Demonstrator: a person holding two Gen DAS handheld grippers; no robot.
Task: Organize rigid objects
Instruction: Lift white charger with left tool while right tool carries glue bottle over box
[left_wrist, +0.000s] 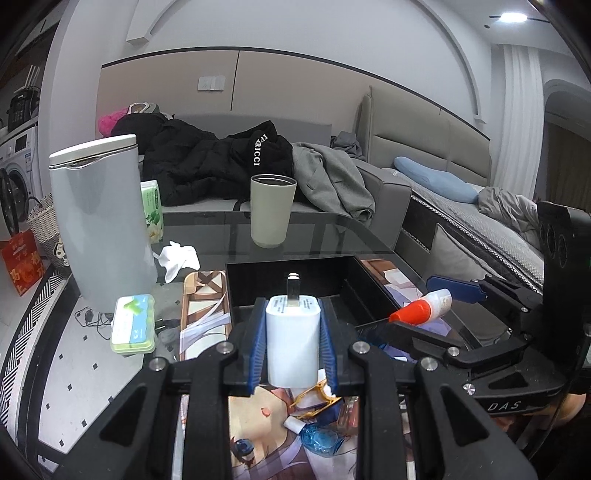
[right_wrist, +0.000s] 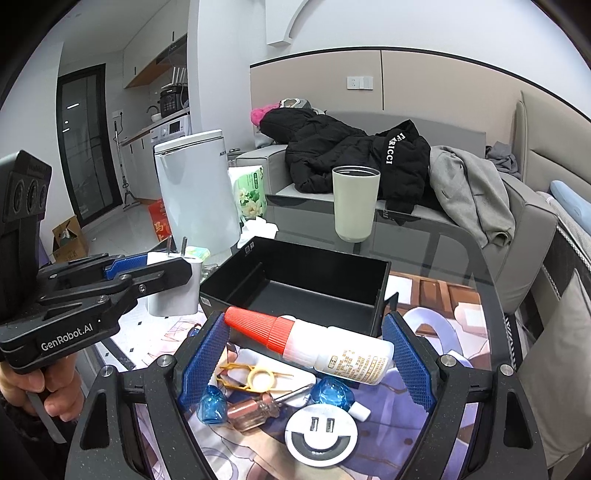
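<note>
My left gripper (left_wrist: 293, 325) is shut on a white plug adapter (left_wrist: 292, 341), prongs pointing forward, held just before the black open box (left_wrist: 258, 286). It also shows in the right wrist view (right_wrist: 173, 284), left of the box (right_wrist: 314, 295). My right gripper (right_wrist: 306, 339) holds a white glue bottle with a red cap (right_wrist: 310, 345) lengthwise between its blue pads, in front of the box; the bottle also shows in the left wrist view (left_wrist: 423, 304). Below lie yellow tweezers (right_wrist: 251, 378), a small screwdriver (right_wrist: 266, 408), blue capsules (right_wrist: 330, 393) and a round white smiley hub (right_wrist: 321, 432).
A green cup (left_wrist: 272, 210) stands behind the box on the glass table (left_wrist: 325, 236). A tall grey bin (left_wrist: 99, 221) is at the left, with a tissue pack (left_wrist: 152, 210), crumpled tissue (left_wrist: 179, 258) and a green-blue case (left_wrist: 133, 325). A sofa with clothes lies behind.
</note>
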